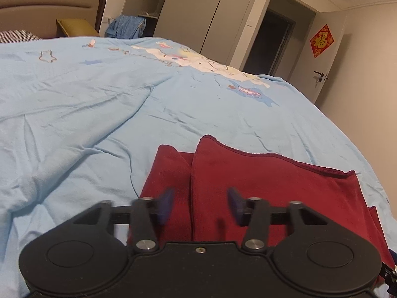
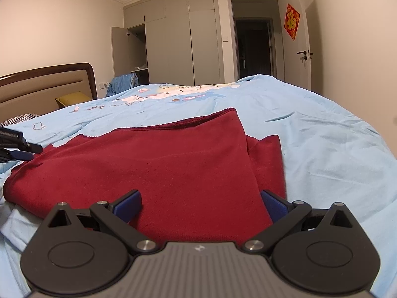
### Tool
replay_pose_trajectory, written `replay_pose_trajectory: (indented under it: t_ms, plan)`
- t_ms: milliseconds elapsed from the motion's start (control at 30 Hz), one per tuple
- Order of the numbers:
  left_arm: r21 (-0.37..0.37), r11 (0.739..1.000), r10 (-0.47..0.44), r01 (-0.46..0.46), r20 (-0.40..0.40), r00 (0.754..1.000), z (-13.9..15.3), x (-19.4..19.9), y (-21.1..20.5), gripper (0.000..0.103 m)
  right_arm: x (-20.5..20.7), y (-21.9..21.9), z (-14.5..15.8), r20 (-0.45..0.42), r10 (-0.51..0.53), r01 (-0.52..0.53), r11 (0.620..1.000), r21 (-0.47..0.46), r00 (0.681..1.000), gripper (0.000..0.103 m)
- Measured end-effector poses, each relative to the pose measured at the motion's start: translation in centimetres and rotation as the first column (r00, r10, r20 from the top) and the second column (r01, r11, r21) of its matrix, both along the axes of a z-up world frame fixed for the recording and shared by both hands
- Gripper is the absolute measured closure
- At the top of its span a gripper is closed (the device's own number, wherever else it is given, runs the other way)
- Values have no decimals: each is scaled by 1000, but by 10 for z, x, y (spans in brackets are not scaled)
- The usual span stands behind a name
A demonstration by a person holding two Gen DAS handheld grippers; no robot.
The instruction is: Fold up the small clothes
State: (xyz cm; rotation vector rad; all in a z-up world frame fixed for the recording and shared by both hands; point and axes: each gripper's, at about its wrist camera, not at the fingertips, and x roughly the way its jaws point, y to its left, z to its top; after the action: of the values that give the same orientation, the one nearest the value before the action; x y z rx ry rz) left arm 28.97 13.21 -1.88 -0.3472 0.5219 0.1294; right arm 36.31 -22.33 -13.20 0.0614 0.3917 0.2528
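Your red garment [image 2: 158,164] lies on the blue bedspread [image 1: 86,114], one side panel already folded over the middle. Both the left gripper [image 1: 200,204] and right gripper [image 2: 201,204] hover over its near edge with jaws spread, holding nothing. I judge you're between folds: next, pinch the near corners and carry them across

You face a bed [image 2: 310,129] spread with a light blue cartoon-print cover, filling the middle of both frames. At the left stands a brown-framed padded headboard [image 2: 44,87], with a mustard pillow [image 2: 73,98] just below it. Pale built-in wardrobes [image 2: 178,44] line the far wall, one door open. Right of them, a dark doorway [image 2: 254,47]. At upper right, a white door [image 2: 301,42] carries a red diamond decoration [image 2: 291,21]. The walls are plain cream.
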Motion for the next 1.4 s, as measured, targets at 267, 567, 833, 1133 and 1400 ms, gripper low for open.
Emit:
replay_pose_trajectory:
  t_ms: [267,567,833,1133,1400]
  plan:
    - [73,997,-24,21,34,999,9,-52,-24,1,-4,3,1,19,1,0,1000,-23,1000,0]
    - [-94,996,4,-8,-48,999,-27,-91,-20,1,-2,14,4,46,17,-13,997,-70,999,0]
    - [-292,956,-33,35,12,999,-38,-85,-19,1,6,35,11,102,80,-70,993,-100,992,0]
    - [-462,886,62,-46,21,998,-52,-80,-14,3,19,40,-16,19,130,-128,989,-68,991,0]
    - [-510,859,67,-48,18,998,-55,-91,-30,3,18,41,-20,30,128,-126,990,-68,991,0]
